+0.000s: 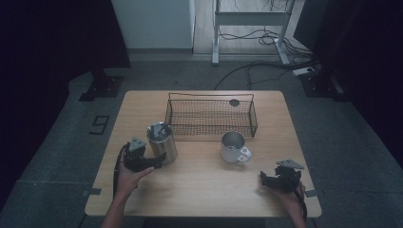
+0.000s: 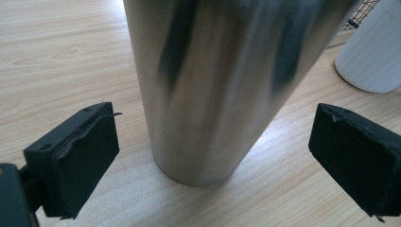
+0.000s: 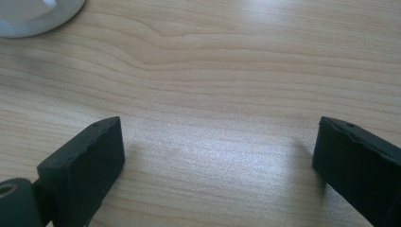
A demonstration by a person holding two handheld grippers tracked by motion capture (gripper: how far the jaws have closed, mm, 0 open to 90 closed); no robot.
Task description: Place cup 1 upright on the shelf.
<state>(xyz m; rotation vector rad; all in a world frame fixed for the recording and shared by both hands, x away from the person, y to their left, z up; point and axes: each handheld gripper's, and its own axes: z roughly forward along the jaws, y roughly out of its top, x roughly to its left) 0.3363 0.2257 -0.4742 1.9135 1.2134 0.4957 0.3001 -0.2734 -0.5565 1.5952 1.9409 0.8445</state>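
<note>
A tall steel tumbler (image 1: pixel 162 141) stands upright on the wooden table (image 1: pixel 204 190), left of centre. My left gripper (image 1: pixel 153 162) is open right beside its base. In the left gripper view the tumbler (image 2: pixel 213 85) rises just ahead of my left gripper (image 2: pixel 213 165), whose jaws are spread wider than it and are not touching it. A white mug (image 1: pixel 234 147) with its handle toward the front right stands right of centre; its ribbed side (image 2: pixel 373 56) shows in the left gripper view. My right gripper (image 1: pixel 267 179) rests open near the front right edge, over bare wood (image 3: pixel 213 118).
A black wire basket (image 1: pixel 211 116) stands at the back middle of the table, just behind the tumbler and mug. A small dark round object (image 1: pixel 234 102) lies by its far right corner. The mug's white base (image 3: pixel 33 16) is far ahead of the right gripper.
</note>
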